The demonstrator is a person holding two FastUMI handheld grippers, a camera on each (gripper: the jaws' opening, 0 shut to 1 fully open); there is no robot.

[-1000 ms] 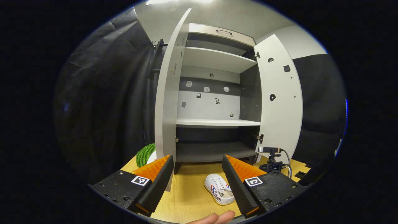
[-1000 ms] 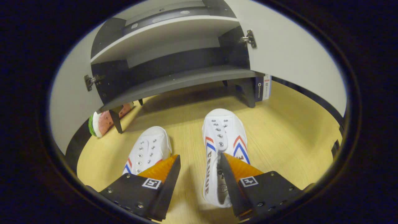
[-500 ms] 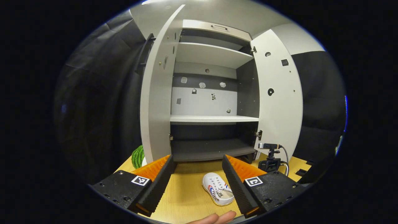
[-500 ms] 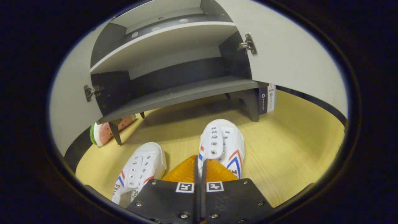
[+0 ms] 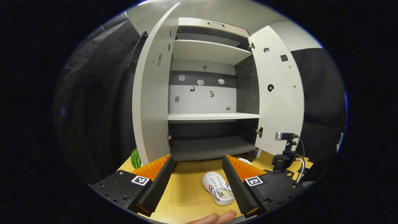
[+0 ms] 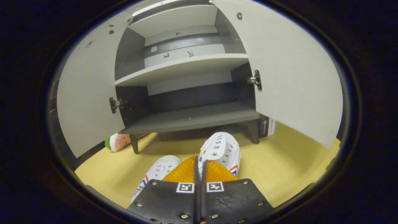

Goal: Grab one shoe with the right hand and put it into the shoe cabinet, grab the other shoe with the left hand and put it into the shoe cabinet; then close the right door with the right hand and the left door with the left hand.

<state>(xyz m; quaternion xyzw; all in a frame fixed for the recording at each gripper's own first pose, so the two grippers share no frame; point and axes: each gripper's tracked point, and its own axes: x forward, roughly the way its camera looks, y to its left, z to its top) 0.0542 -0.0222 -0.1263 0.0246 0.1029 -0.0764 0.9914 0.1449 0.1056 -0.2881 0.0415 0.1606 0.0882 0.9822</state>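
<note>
The shoe cabinet (image 5: 211,147) stands with both doors open and its shelves bare. My right gripper (image 6: 199,162) is shut on the side wall of a white shoe (image 6: 221,148) with red and blue stripes, whose toe points at the cabinet's dark bottom shelf (image 6: 192,118). The other white shoe (image 6: 159,170) lies on the wooden floor just left of it. In the left gripper view, that shoe (image 5: 217,191) lies between the fingers of my open left gripper (image 5: 197,179), and the held shoe's toe (image 5: 245,161) peeks above the right finger.
The left door (image 5: 149,102) and right door (image 5: 279,93) swing out toward me. A watermelon slice (image 6: 119,141) lies by the cabinet's left leg. A small box (image 6: 267,126) sits at its right leg. A camera on a stand (image 5: 284,146) is by the right door.
My right gripper closed on the right-hand shoe and has tilted upward with it, toward the cabinet. The left gripper has drifted slightly and stays open.
</note>
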